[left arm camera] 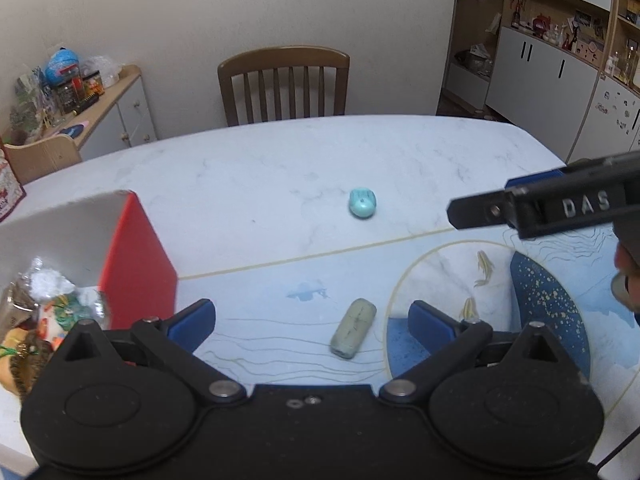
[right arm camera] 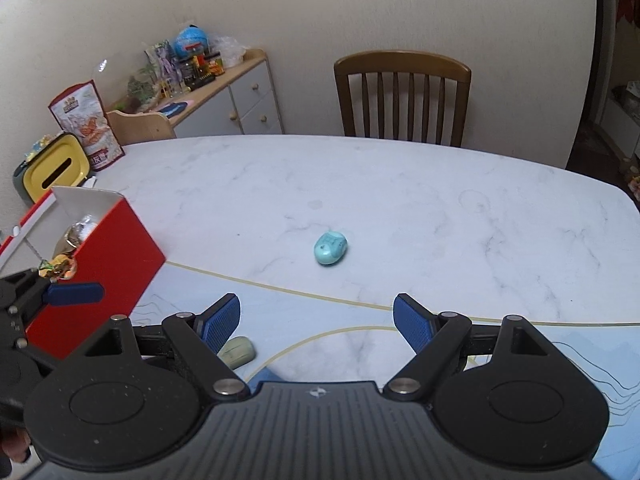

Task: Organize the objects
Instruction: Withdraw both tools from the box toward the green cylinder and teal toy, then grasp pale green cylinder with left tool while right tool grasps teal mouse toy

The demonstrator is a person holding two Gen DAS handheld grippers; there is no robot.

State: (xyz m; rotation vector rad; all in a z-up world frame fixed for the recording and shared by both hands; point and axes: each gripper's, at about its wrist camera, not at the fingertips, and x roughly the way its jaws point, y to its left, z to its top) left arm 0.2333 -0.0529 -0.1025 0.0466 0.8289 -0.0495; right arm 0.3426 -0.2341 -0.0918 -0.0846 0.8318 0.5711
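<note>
Both my grippers wide open, holding nothing. Left gripper: grey-green case lies just ahead, btwn fingers. Right gripper: teal mouse at 12 o'clock, apart; red box at 10.

- Cream wall behind
- Wooden chair at the marble table's far edge
- Cluttered sideboard to the left
- Shelving unit to the right
</note>
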